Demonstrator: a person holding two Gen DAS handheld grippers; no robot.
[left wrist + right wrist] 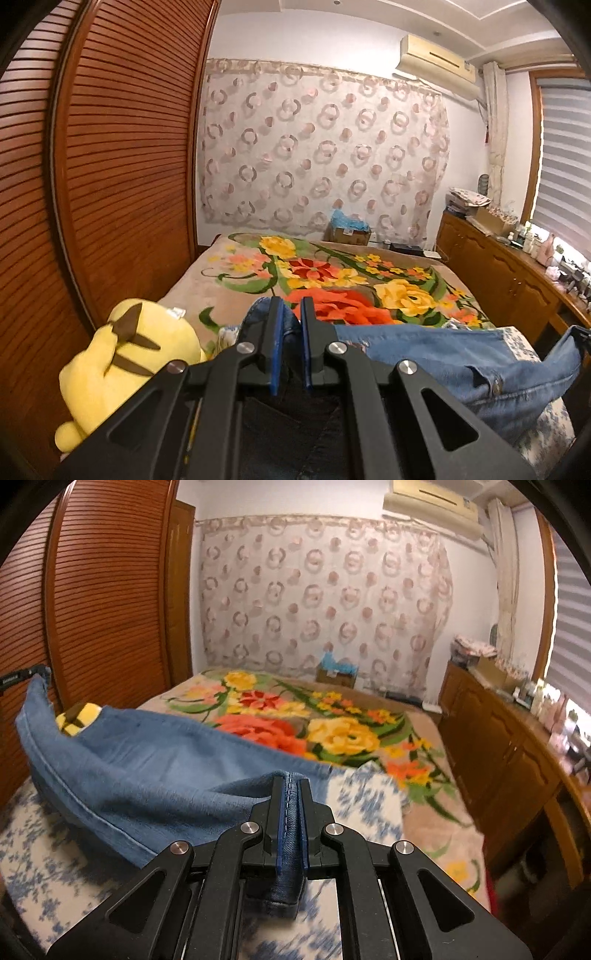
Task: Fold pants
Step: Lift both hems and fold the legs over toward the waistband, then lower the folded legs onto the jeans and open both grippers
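Note:
A pair of blue jeans (461, 362) is held up between my two grippers above the bed. My left gripper (291, 306) is shut on one end of the jeans; denim bunches between its blue pads. My right gripper (291, 786) is shut on a stitched edge of the jeans (147, 775), which sag leftward from it across the view. The left gripper's tip (33, 672) shows at the far left of the right wrist view, gripping the other end. The right gripper's tip (580, 336) shows at the right edge of the left wrist view.
The bed carries a floral blanket (332, 273) and a blue-and-white patterned sheet (48, 849) at the near end. A yellow plush toy (122, 362) lies at the left. A louvred wooden wardrobe (110, 147) stands left; a wooden cabinet (498, 266) with clutter stands right.

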